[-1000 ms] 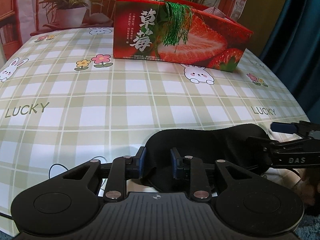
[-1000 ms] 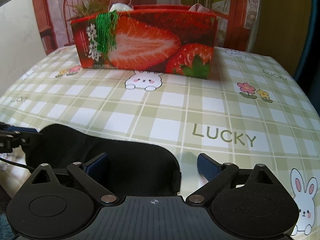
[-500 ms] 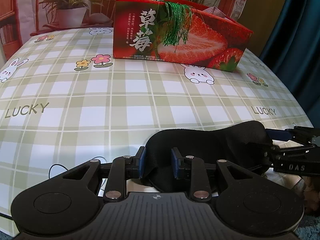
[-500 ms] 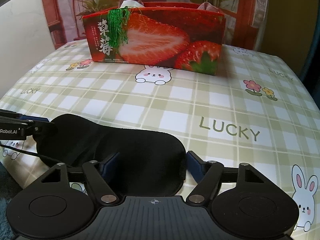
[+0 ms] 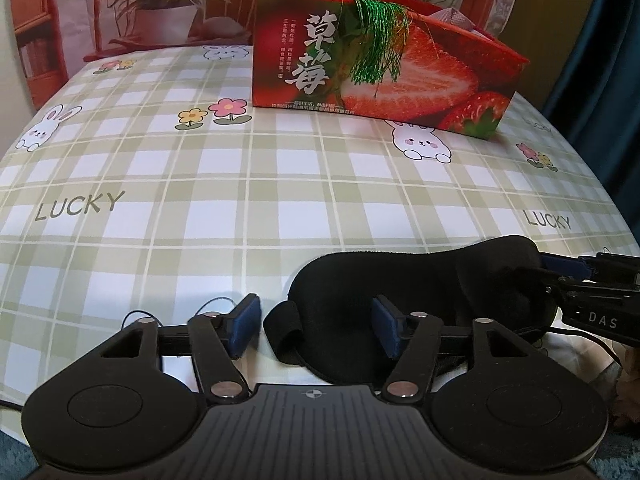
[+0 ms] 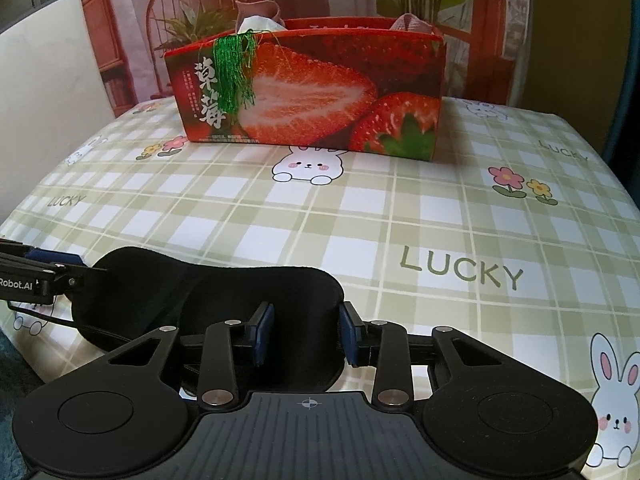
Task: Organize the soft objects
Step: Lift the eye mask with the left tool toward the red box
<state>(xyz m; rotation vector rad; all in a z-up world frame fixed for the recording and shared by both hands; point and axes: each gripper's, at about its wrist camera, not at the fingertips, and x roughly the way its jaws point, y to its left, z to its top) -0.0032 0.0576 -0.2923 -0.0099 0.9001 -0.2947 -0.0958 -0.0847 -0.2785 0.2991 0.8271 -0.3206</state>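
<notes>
Now my left gripper (image 5: 314,330) has just been opening, fingers clear of the black eye mask (image 5: 420,292) lying between them on the tabletop (image 5: 200,184). Meanwhile my right gripper (image 6: 306,330) has just been closing, pinching the mask's other end; the strawberry box (image 6: 312,92) stands well ahead.

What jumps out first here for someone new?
The red strawberry box at the far side of the checked tablecloth, a green tassel hanging over its rim. Near the front edge lies a black eye mask: the right gripper has just been closing on one end, the left gripper opening off the other.
</notes>
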